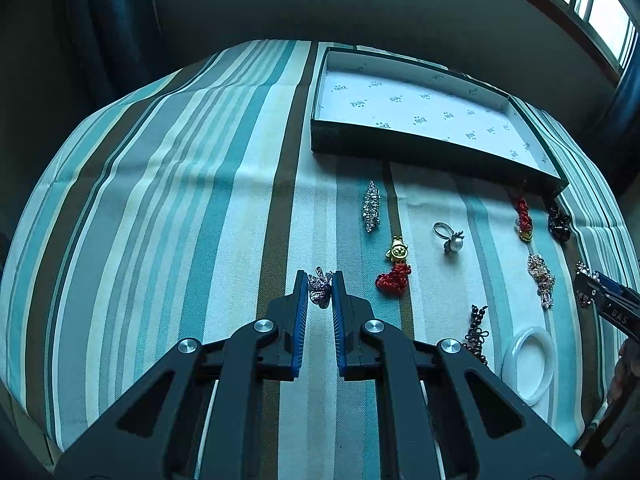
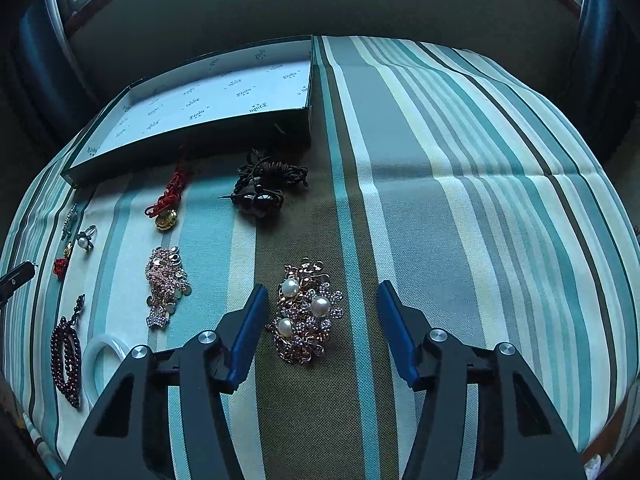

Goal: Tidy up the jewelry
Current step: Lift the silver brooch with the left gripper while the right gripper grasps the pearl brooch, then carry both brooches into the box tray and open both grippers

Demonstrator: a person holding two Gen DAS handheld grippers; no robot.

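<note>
Beside box (image 2: 192,136), right gripper (image 2: 322,312) straddling brooch (image 2: 306,312)

**Hidden and cut-off items**

Left tongs (image 1: 320,290) are covering the lower part of the rhinestone brooch (image 1: 320,285). Right tongs (image 2: 322,314) are blocking one side of the white bangle (image 2: 105,354). Small pieces at the left edge, near the pearl ring (image 2: 85,239), are appearing too tiny to identify.

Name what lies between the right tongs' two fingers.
A pearl-and-rhinestone brooch lies on the striped cloth between the open right tongs, untouched; the right wrist view shows it.
</note>
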